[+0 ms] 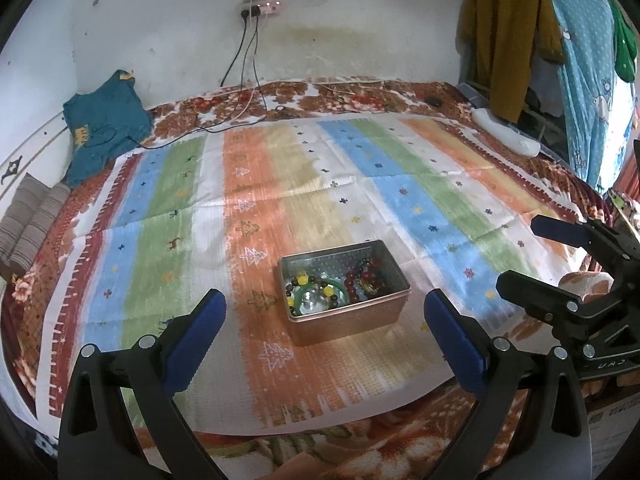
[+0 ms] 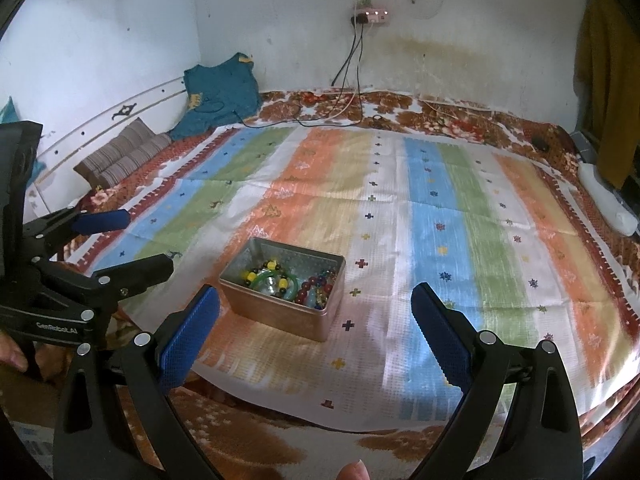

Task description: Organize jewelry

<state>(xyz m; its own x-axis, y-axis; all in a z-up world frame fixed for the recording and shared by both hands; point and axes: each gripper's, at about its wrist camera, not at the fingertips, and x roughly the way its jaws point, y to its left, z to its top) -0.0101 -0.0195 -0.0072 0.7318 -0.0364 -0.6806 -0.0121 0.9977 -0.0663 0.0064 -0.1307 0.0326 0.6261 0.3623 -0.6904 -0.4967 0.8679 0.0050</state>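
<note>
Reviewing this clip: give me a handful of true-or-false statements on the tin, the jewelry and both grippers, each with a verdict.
1. The metal tin is open, with no lid on it. True.
2. The left gripper is shut on a bracelet. False: its jaws are spread wide and hold nothing.
3. A green bangle lies inside the tin, with beaded bracelets beside it. True.
4. The tin stands on bare wooden boards. False: it stands on a striped cloth spread over the bed.
5. The right gripper reaches into the tin. False: it is open, short of the tin and clear of it.
</note>
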